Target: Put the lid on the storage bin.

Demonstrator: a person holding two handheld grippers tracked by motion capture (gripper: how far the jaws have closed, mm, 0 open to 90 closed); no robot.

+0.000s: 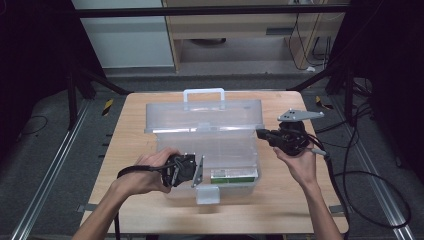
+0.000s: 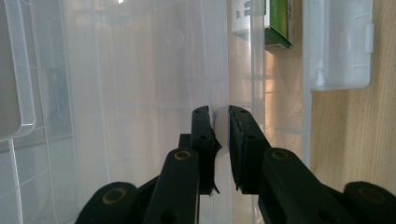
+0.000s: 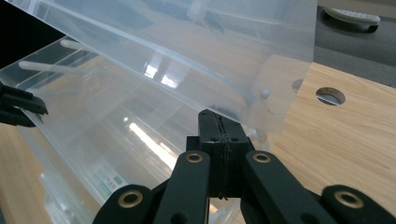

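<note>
A clear plastic storage box (image 1: 207, 150) with a hinged lid sits at the centre of the high view on a light wooden table (image 1: 290, 200). Its lid (image 1: 204, 116) is raised partway, tilting up toward the top of the frame, and a white carrying handle (image 1: 203, 93) stands along its upper edge. A translucent latch tab (image 1: 207, 195) hangs at the box's lower front edge. Inside, at the lower right of the box, lies a green and white carton (image 1: 233, 175); in the left gripper view that carton (image 2: 276, 23) shows at the upper centre, behind the clear wall.

The left gripper (image 1: 186, 170) sits at the lower left of the box in the high view. In the left gripper view its jaws (image 2: 220, 140) pinch the thin clear wall of the box (image 2: 140, 93) between them, one jaw on each side of the plastic, so it is clamped on the box.

The right gripper (image 1: 263, 134) lies at the right side of the box, just under the lid's right end. In the right gripper view its jaws (image 3: 219, 126) are pressed flat together with no gap, their tips right at the underside of the lid's edge (image 3: 196, 42); whether they touch the lid I cannot tell. A round hole (image 3: 330, 95) in the table shows at the right of that view.
</note>
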